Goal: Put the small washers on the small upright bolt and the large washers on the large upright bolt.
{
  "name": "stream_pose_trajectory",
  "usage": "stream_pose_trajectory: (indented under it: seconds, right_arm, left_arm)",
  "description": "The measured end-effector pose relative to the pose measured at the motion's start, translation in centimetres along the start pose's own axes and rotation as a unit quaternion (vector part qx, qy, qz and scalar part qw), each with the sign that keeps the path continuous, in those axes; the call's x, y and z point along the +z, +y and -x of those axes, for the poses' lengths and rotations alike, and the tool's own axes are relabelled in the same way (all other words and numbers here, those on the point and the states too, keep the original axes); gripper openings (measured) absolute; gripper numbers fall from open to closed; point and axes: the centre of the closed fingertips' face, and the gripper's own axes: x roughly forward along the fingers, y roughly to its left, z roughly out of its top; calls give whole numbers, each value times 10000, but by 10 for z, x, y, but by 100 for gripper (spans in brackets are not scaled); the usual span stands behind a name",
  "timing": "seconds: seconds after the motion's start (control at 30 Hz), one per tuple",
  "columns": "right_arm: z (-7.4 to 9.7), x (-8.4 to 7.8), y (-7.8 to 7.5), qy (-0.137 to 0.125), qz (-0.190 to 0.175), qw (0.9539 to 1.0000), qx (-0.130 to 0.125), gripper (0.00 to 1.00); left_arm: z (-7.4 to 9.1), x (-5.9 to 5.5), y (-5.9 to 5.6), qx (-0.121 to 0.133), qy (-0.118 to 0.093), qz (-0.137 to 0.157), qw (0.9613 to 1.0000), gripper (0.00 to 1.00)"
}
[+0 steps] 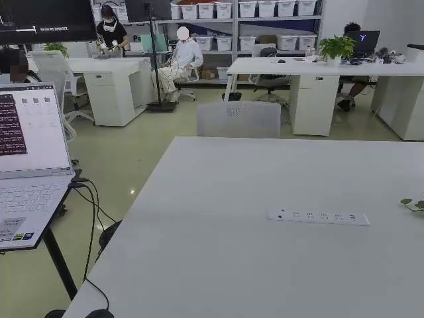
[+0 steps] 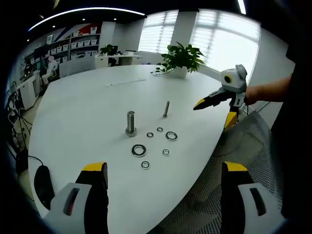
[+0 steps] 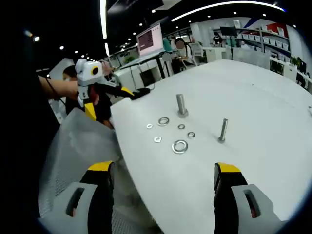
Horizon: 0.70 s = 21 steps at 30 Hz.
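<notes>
On the white table [image 2: 87, 107] stand a large upright bolt [image 2: 130, 123] and, further right, a thin small upright bolt [image 2: 166, 109]. Two large washers [image 2: 139, 150] [image 2: 171, 136] and several small washers [image 2: 149, 135] lie flat in front of them. My left gripper [image 2: 165, 195] is open and empty, held back from the table edge. From the opposite side, the large bolt [image 3: 182, 105], small bolt [image 3: 223, 130] and a large washer [image 3: 180, 146] lie ahead of my open, empty right gripper [image 3: 163, 195]. Each gripper shows in the other's view: right gripper [image 2: 219, 100], left gripper [image 3: 109, 90].
A power strip [image 1: 318, 216] lies on the table in the head view, and a laptop [image 1: 26, 165] stands on a stand to the left. A potted plant [image 2: 180, 58] sits at the table's far side. A mesh chair back [image 3: 83, 146] is near the table edge. People sit at far desks.
</notes>
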Motion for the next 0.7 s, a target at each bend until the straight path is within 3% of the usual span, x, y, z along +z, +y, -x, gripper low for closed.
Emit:
stream_pose_trajectory:
  seconds: [0.7]
  right_arm:
    - [-1,-5,1,83,-34,10000,5,85]
  left_arm:
    - [-1,1,-3,-40,-27,11,10000,92]
